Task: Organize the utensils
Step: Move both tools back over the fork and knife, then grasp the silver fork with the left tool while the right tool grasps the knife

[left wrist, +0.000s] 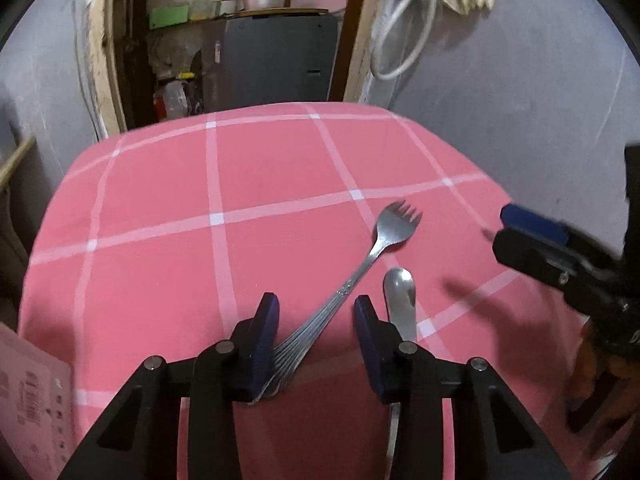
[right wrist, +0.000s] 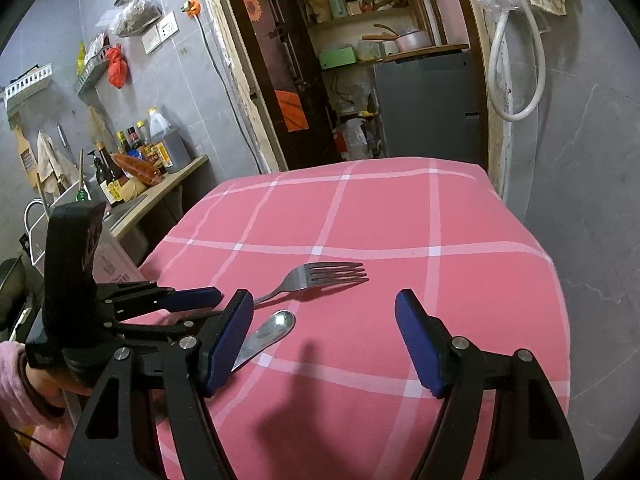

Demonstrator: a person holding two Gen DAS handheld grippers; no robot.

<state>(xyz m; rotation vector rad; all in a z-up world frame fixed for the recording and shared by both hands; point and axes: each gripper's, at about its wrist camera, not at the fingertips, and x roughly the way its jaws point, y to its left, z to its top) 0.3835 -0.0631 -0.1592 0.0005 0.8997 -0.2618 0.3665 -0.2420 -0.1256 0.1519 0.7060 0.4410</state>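
Steel utensils, two in number, are being shown: one fork (left wrist: 376, 248) and one spoon (left wrist: 400, 300), lying side by side on the pink checked tablecloth (left wrist: 160, 208); the fork handle is being straddled by the left gripper (left wrist: 316, 312), its jaws spread; the right gripper (right wrist: 324, 320) is being held released above the cloth; grey walls (right wrist: 592, 152) and a doorway with shelves (right wrist: 360, 12) are being seen beyond; no writing can be read.

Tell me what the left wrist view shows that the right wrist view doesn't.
Left wrist only: the fork's handle end between the open left gripper fingers, and a pink card at the table's left edge. Right wrist only: the counter with sauce bottles, and the open right gripper over bare cloth. Both: fork and spoon on the pink checked tablecloth.
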